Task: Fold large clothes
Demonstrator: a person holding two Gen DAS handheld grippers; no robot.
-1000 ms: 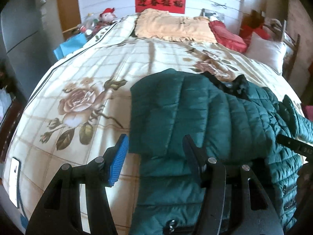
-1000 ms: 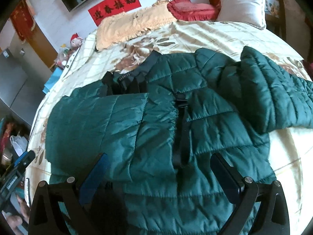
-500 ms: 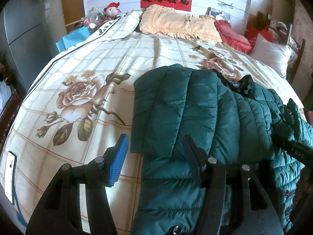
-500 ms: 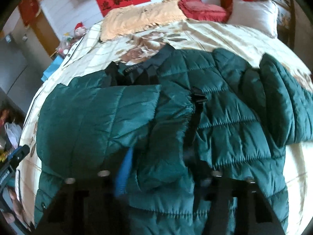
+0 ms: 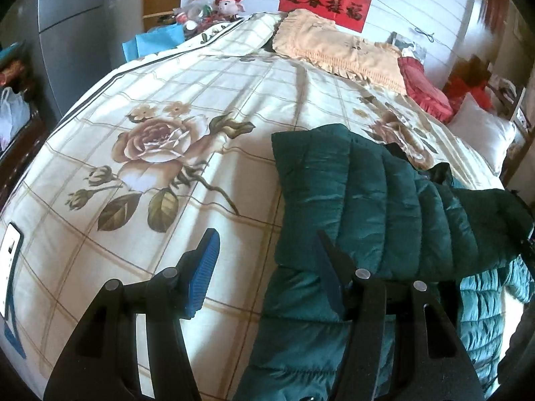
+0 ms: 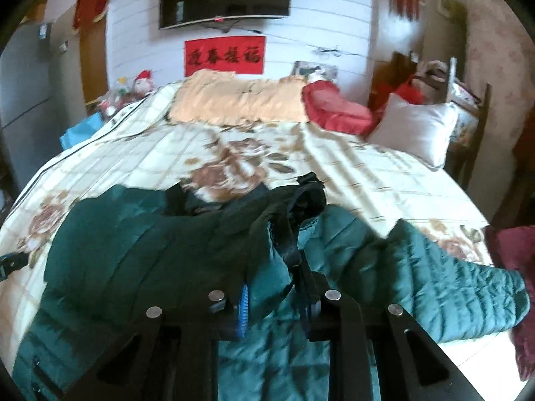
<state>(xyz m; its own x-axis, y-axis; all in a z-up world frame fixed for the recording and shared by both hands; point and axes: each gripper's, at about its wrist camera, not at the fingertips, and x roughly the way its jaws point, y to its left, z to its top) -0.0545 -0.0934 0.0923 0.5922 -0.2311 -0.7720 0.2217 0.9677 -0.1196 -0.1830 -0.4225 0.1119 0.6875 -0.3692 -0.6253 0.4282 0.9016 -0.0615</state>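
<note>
A dark green quilted jacket point(image 5: 367, 200) lies spread on a bed with a cream floral sheet point(image 5: 167, 100), one sleeve folded across its front. My left gripper point(image 5: 265, 237) hovers over the jacket's left edge, jaws apart; its right finger is above the jacket and its blue pad above bare sheet, gripping nothing. In the right wrist view, my right gripper point(image 6: 274, 287) is closing its jaws on a bunch of the jacket point(image 6: 150, 250) at its black front placket. That fabric is pinched between the pads and pulled up. The other sleeve point(image 6: 468, 274) lies out to the right.
An orange pillow point(image 6: 240, 100), a red cushion point(image 6: 334, 107) and a white pillow point(image 6: 414, 127) lie at the head of the bed. A grey fridge point(image 5: 73, 33) stands left, a wooden chair point(image 6: 468, 100) right. A white device point(image 5: 10, 250) lies at the bed's near left edge.
The right gripper went from wide open above the jacket to closed on its front fabric, then rose, lifting and bunching it. The left gripper shifted slightly and rolled, jaws unchanged.
</note>
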